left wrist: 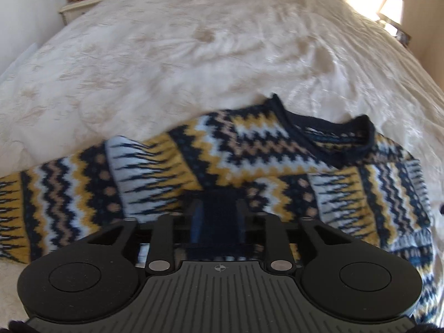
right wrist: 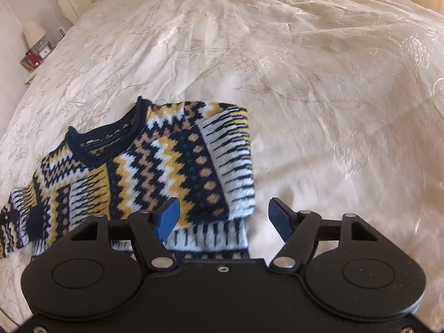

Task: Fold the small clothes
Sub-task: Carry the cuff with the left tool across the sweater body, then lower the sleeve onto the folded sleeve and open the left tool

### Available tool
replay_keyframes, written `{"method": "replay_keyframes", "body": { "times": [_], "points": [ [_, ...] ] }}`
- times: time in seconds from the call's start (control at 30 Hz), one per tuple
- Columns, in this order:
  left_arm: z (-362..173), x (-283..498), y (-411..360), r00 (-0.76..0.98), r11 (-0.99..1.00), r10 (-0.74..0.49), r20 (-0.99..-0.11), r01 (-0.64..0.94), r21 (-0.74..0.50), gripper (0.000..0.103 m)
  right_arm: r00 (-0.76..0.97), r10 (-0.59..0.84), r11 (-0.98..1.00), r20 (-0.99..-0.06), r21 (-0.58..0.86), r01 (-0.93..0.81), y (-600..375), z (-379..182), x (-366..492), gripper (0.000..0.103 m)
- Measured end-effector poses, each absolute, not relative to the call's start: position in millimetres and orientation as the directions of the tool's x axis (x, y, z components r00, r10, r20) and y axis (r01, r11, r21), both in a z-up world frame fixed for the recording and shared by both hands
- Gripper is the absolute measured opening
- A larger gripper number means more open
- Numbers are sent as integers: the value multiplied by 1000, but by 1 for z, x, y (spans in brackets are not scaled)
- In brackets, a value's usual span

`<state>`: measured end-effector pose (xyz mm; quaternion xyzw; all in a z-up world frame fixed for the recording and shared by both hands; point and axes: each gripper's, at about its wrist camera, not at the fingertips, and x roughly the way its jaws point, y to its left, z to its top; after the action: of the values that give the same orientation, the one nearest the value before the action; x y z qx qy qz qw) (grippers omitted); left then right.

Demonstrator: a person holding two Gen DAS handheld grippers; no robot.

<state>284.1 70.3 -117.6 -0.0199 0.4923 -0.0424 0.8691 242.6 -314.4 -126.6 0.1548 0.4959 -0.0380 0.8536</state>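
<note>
A patterned knit sweater (right wrist: 133, 172) lies on the cream bedspread (right wrist: 319, 83), sleeves being folded inward. The left gripper (left wrist: 217, 213), jaws narrowly parted, seems to have a dark cuff between them. The right gripper (right wrist: 223, 217) gapes empty over the hem, ready to pinch it.

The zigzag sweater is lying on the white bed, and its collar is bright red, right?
Not quite. The sweater does lie on the white bed, but its collar is dark navy, not red. The right wrist view shows it clearly, and the left wrist view agrees.
</note>
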Motion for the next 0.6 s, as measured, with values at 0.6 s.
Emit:
{"method": "replay_keyframes", "body": {
  "times": [0.6],
  "points": [
    [-171, 295, 56, 407, 996, -83, -910, 21, -82, 39, 474, 193, 890, -859, 356, 284, -362, -186, 317, 52]
  ]
}}
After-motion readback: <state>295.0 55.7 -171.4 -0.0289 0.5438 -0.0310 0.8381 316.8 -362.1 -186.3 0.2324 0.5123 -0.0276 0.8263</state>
